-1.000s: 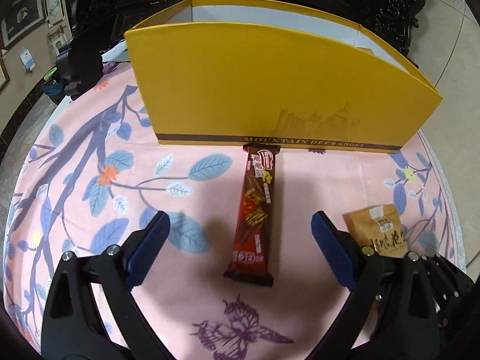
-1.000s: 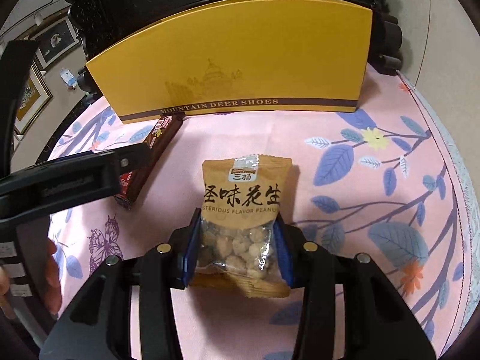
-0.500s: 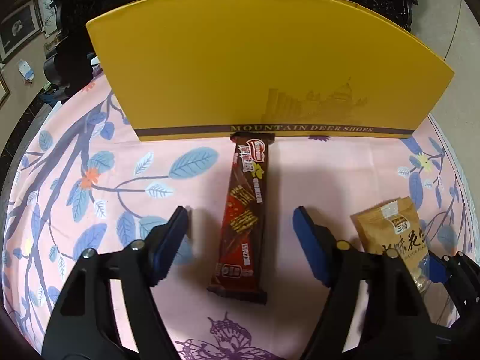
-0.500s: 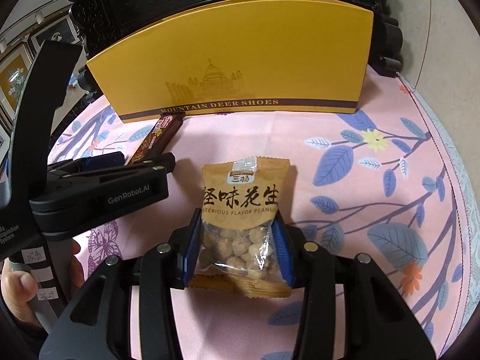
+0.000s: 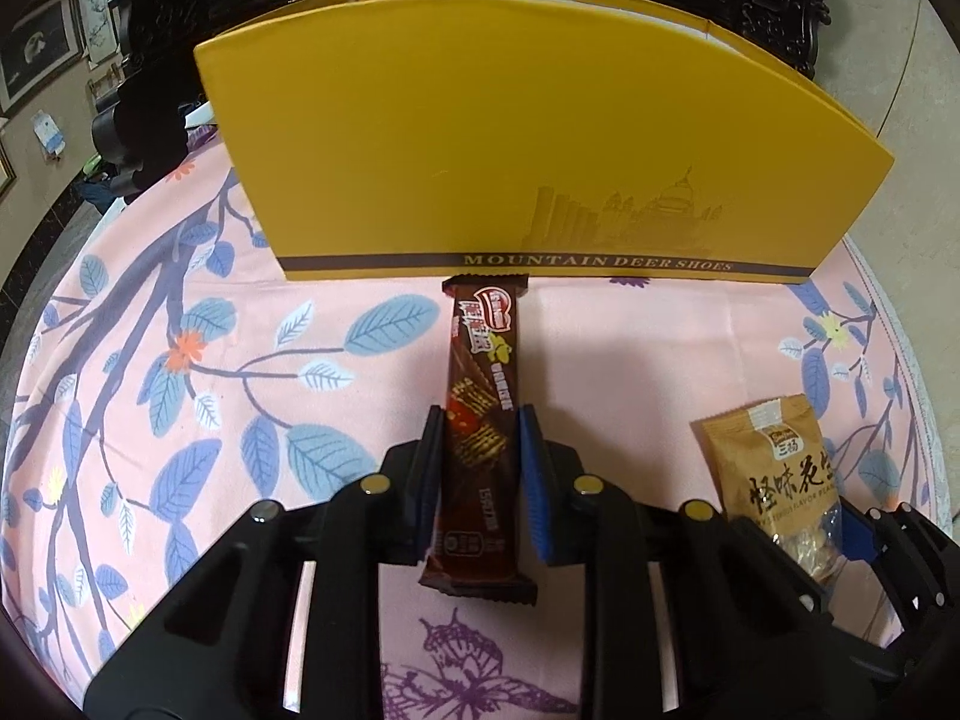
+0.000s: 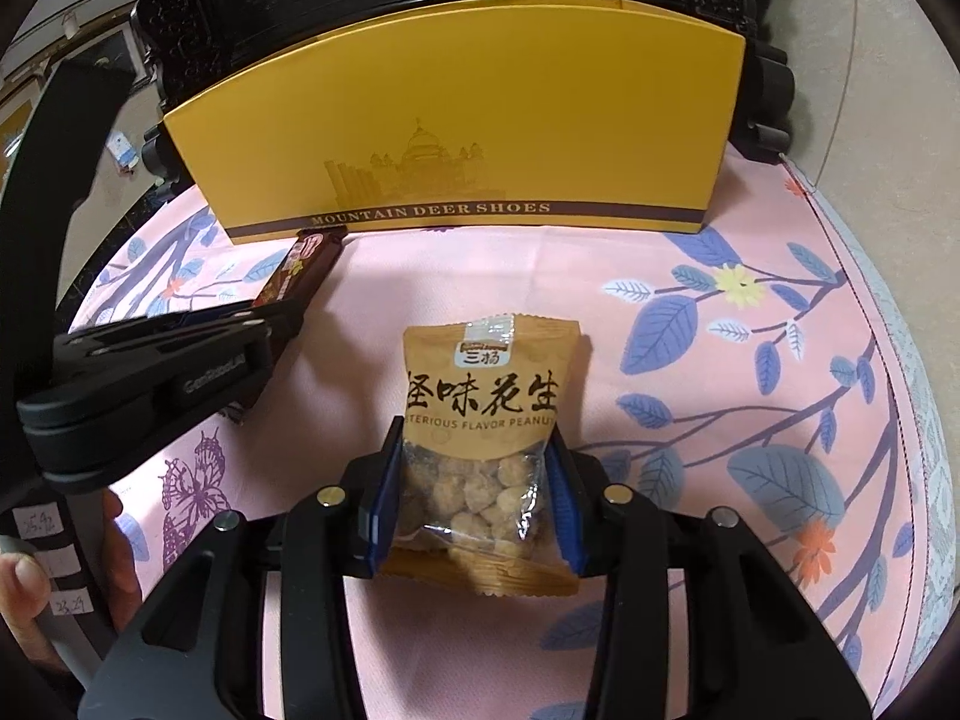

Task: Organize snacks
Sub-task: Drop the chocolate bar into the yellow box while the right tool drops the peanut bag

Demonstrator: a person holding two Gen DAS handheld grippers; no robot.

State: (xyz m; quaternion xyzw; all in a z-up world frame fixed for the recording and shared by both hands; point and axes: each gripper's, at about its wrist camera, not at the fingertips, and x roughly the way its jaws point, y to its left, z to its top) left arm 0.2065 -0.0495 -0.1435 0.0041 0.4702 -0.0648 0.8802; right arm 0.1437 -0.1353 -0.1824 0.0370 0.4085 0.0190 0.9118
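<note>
Closing in over the last second, the left gripper has brought its blue pads from wide apart, either side of the chocolate wafer bar, to press against the bar's two long edges, while the right gripper has stayed where it was around the peanut packet. What the coming move seems to turn on is how the bar lies: its long axis runs straight ahead of the left gripper, in line with the fingers, with its far end touching the foot of the yellow shoe box and its near end poking out behind the pads toward the handle. So the grip sits on the rear half of the bar, and most of its length sticks out forward; lifted from there, the front end would probably droop a little. The box stands directly ahead of both grippers, its open top beyond its front wall, so each snack likely has to rise over that wall to go in. The left gripper is clamped on the bar across its narrow width. The right gripper's jaws are closing slightly, and its pads squeeze the clear lower part of the packet, which lies flat on the floral tablecloth with its printed top pointing toward the box. The bar lies off to the right gripper's left.
</note>
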